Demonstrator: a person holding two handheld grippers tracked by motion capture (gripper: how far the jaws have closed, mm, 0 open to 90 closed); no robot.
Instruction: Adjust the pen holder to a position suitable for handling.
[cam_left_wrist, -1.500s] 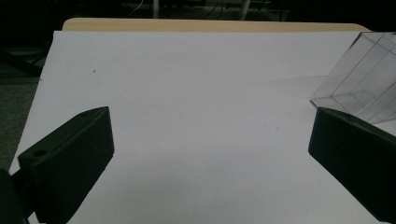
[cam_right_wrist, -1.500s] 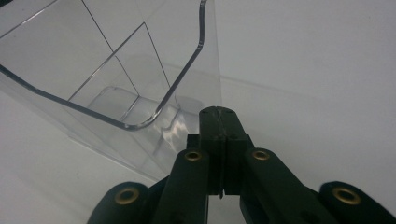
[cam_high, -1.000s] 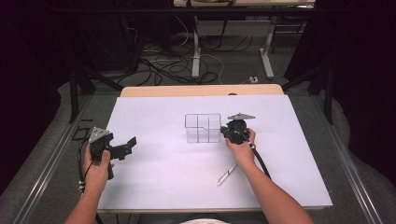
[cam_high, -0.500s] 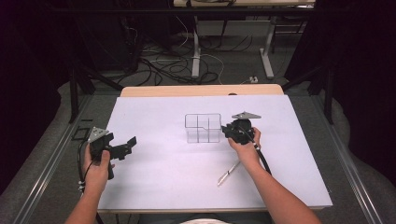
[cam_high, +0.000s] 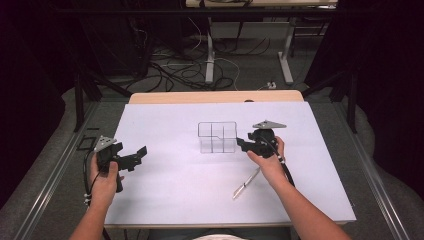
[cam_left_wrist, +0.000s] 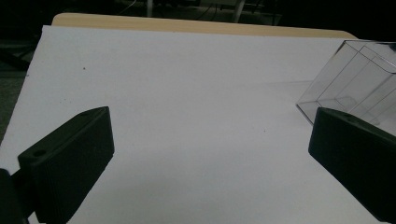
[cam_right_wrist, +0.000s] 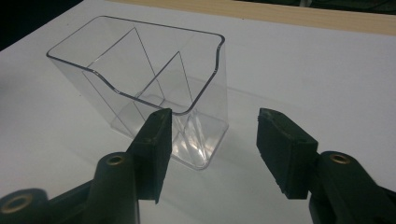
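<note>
Clear divided organizer (cam_right_wrist: 140, 88) stands upright just ahead of my right gripper (cam_right_wrist: 212, 140), whose jaws have just been opening with nothing between them. My left gripper (cam_left_wrist: 205, 154) hangs wide open, the organizer well off to its right. A pen (cam_high: 246, 183) lies beneath my right hand.

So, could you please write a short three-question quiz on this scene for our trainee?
1. True or false: the clear organizer stands upright on the table.
2. Which thing lies on the table near the person's right hand? A) pen B) spoon C) cup
3. Fill in: the right gripper has its jaws ____, with nothing between them.

Key
1. True. It stands with its open top up, and its dividers show in the right gripper view.
2. A. The pen lies beside the right wrist, nearer the person than the organizer.
3. Open. They have just been opening, close beside the organizer's near wall.
</note>
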